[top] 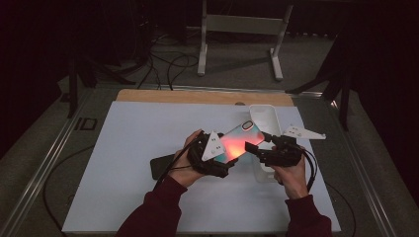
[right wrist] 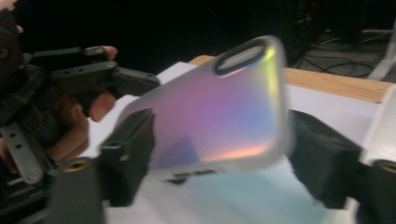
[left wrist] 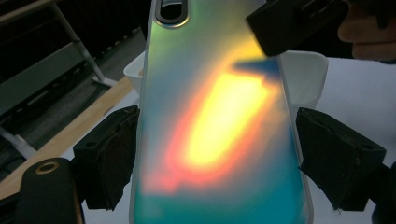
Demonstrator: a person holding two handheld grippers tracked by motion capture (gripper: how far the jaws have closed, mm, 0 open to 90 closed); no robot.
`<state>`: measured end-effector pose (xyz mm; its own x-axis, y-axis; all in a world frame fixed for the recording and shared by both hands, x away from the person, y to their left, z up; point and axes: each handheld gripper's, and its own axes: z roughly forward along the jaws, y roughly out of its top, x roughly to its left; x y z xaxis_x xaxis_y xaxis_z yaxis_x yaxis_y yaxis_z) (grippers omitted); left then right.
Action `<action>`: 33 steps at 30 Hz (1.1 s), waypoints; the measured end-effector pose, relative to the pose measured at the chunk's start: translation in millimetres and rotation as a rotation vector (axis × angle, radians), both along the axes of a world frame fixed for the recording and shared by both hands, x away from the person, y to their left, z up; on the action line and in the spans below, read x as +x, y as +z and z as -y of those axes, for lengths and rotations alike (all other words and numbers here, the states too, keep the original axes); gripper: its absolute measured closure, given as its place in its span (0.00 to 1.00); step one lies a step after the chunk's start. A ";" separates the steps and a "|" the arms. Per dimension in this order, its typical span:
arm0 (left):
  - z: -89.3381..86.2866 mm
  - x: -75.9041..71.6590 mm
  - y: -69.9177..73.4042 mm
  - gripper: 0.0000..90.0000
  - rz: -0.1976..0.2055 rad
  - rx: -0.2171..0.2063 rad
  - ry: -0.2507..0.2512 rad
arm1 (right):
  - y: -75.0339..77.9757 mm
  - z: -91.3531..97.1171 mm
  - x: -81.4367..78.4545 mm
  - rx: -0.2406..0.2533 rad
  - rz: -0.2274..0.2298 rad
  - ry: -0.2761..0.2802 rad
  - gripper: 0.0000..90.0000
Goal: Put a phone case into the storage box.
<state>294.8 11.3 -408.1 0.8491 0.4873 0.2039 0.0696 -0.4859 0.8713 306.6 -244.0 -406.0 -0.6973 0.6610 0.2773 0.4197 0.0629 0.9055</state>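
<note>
High view: iridescent phone case (top: 237, 143) held off the surface (top: 138, 148) in left claw (top: 217, 157), long axis toward right claw (top: 261, 148), half-wide around its far end.

Dim, surroundings sinking into black | glowing orange glare on phone case (top: 237, 143) | blurring at 6 o'clock in right gripper view

left gripper (top: 228, 159) clamped, right gripper (top: 255, 145) closing

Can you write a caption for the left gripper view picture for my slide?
Left gripper holds a shiny rainbow phone case by its edges above the table.
</note>
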 end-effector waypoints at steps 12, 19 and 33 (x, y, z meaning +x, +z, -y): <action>5.2 -0.6 -4.0 0.19 0.000 0.001 0.010 | 4.6 -7.9 3.0 0.117 -0.068 0.095 0.82; 7.2 -0.7 -7.2 0.19 0.008 0.004 0.025 | 7.6 -13.4 -1.2 0.087 -0.048 0.107 0.91; -9.5 11.8 -8.7 0.09 -0.170 -0.052 -0.020 | 9.7 -6.9 -0.9 0.051 -0.016 0.083 0.92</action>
